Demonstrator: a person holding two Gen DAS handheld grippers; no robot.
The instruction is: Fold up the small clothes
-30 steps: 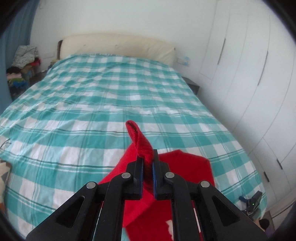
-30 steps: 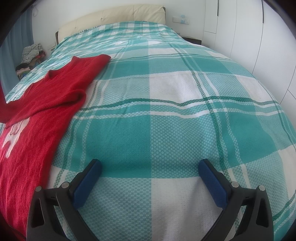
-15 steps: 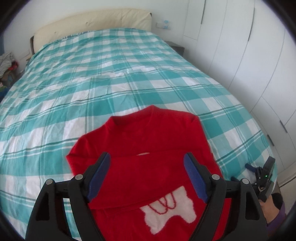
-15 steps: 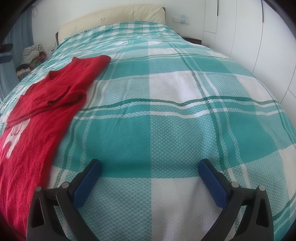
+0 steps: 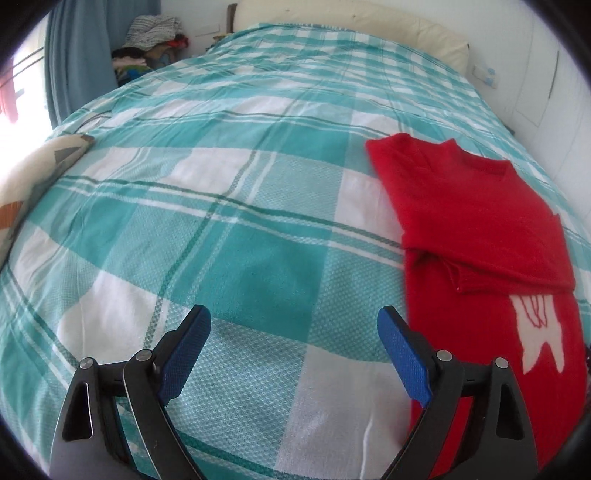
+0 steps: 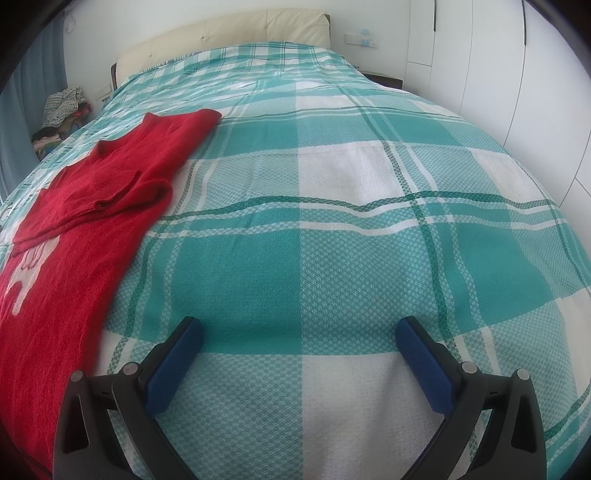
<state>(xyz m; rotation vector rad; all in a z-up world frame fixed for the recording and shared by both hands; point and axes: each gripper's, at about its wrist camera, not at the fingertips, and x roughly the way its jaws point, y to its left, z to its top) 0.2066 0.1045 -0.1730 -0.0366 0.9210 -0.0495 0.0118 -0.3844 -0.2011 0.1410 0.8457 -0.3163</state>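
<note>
I had the left gripper (image 5: 293,325) angled down over the bed (image 5: 229,229), its jaws opening wide with nothing between them, only the teal-and-white checked cover under the blue pads (image 5: 402,354). The red sweater (image 5: 476,236) lay flat on the cover just beside the right-hand pad, toward the right edge of the bed in that view, neckline pointing at the headboard (image 5: 351,26). Its sleeves were folded across the chest, and a white motif (image 5: 539,332) showed below the fold.

The right gripper (image 6: 299,332) hung over bare cover with its jaws spread wide and empty. From that camera the red sweater (image 6: 92,206) lay off to the left, apart from the fingers (image 6: 173,365).

A pile of clothes (image 5: 151,40) sat on the floor by the curtain (image 5: 77,55), near the head corner of the bed. White wardrobes (image 6: 517,74) stood along the other side.
</note>
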